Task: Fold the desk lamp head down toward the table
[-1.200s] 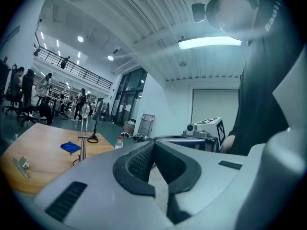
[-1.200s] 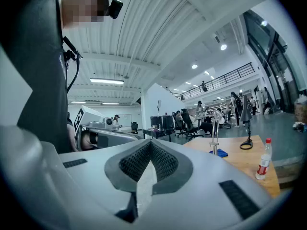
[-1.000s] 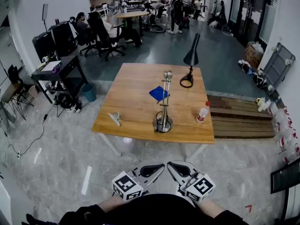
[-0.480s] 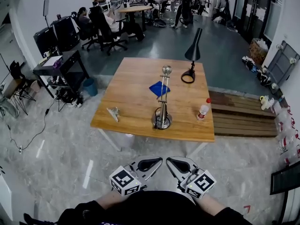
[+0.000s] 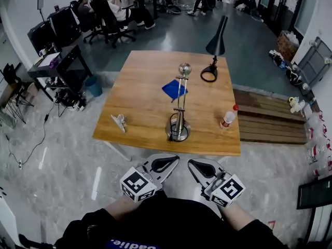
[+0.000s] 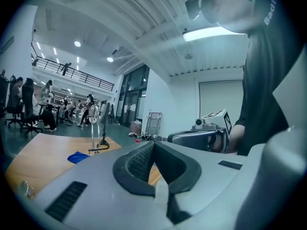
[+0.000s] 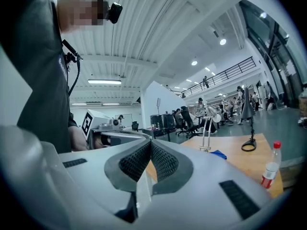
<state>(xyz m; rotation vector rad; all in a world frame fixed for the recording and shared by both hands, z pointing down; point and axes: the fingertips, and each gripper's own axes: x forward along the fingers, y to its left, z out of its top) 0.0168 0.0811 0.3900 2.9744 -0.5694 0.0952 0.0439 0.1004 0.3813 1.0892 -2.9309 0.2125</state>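
Left gripper (image 6: 152, 145): jaws clenched, ribbed pads pressed together, nothing btw them. Right gripper (image 7: 149, 145): same cond., pads together, no obj. held. Both units sit side by side, near each other but apart, close in front of the person's torso, jaws pointing level toward the wooden table (image 5: 140, 87); in the head view they are over bare floor, short of the table's near edge, touching nothing. Nearest obj. on the table: chrome desk lamp (image 5: 179, 108), round base near the front edge, twin-rod arm upright, ball-shaped head on top. Just beyond it lies a blue cloth (image 5: 171, 88). Black desk lamp (image 5: 216, 41) stands at the far right edge: ring base on the tabletop, cone head raised, not folded down. Both lamps are well apart from the grippers. Clear bottle (image 5: 227, 117), red cap, stands near the front right corner. Small pale clip (image 5: 119, 122) lies at front left.
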